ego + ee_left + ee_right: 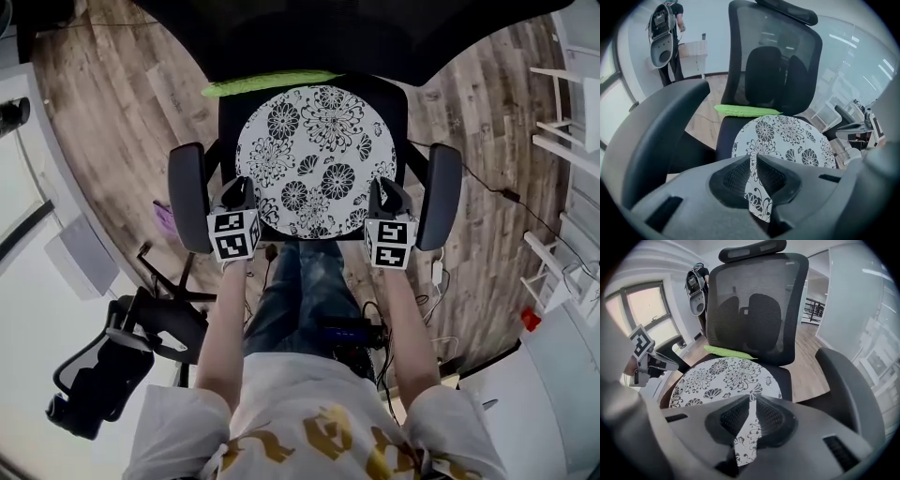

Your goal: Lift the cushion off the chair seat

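A round white cushion (314,159) with black flowers lies over the black chair seat (398,105), between the two armrests. My left gripper (238,194) is shut on the cushion's front left edge; in the left gripper view a fold of the printed fabric (757,199) is pinched between the pads of that gripper (753,162). My right gripper (386,195) is shut on the front right edge, with fabric (745,441) caught between the jaws of the same gripper (751,407). Whether the cushion (724,376) touches the seat I cannot tell.
A green pad (272,84) lies at the back of the seat under the mesh backrest (757,305). Armrests (187,197) (441,195) stand close outside each gripper. A second black chair (103,366) is at lower left. Cables (506,197) and white shelving (562,122) are on the right.
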The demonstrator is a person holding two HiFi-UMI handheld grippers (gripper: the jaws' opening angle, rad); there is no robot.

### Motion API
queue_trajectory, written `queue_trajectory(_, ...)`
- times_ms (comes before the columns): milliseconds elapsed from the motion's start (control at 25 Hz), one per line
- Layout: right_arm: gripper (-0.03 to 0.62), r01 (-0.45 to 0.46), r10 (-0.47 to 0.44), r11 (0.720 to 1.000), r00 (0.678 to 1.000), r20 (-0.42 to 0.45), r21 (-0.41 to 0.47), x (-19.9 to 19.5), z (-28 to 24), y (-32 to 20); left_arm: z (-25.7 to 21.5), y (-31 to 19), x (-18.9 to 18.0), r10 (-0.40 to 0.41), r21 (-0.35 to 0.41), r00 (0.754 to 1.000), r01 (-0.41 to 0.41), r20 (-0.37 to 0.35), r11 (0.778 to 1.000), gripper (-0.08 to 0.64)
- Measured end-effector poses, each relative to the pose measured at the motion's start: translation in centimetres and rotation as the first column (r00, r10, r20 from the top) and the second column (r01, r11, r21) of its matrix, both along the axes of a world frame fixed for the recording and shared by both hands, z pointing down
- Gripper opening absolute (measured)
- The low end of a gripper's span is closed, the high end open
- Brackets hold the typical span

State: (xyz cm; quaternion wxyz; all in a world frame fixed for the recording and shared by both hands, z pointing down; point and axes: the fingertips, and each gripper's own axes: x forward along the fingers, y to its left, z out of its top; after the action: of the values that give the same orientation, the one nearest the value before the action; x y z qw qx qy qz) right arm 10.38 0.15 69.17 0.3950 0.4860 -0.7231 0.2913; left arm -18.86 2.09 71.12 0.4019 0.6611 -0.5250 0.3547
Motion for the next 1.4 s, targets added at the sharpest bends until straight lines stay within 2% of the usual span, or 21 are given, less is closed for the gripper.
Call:
queue_trajectory(360,0.019,-0.01,0.01,1.0,1.0,-0.015,-0.028,1.1,3.4,0.3,2.8,0.3,0.1,0.018,-0.046,1.0,-0.018,0.016,0.999,0.037)
queue_trajectory(520,0.068,-0.036,0.035,0.998,0.999,-0.02,-0.049,1.7,5.0,0.4,4.1,0.3,-0.1,0.018,-0.065,0.999,-0.015,0.034,0.998,0.053)
queue_trajectory(640,0.101,-0.045,0.043,0.998,0.998,-0.045,-0.051,2.2,5.9,0.4,4.9,0.4,-0.6,-0.019,-0.08,0.999,0.022,0.036,0.997,0.066)
queue_trajectory(800,0.117,-0.031,0.03,0.999,0.994,-0.106,-0.011,2.8,6.1,-0.1,6.0,0.5,-1.3,-0.071,-0.094,0.996,0.075,0.045,0.993,0.089)
queue_trajectory(960,0.146,-0.054,0.052,0.998,0.991,-0.124,-0.016,3.7,7.1,-0.3,6.8,0.2,-1.6,-0.091,-0.097,0.993,0.099,0.074,0.99,0.117)
queue_trajectory(1240,0.2,-0.057,0.051,0.998,0.987,-0.154,-0.036,4.0,8.3,0.0,7.0,0.1,-1.7,-0.067,-0.074,0.985,0.08,0.157,0.994,0.164)
queue_trajectory(1400,0.215,-0.116,0.112,0.993,0.983,-0.149,-0.016,4.3,7.4,0.1,7.0,-0.3,-1.9,-0.069,-0.056,0.978,0.082,0.197,0.995,0.189)
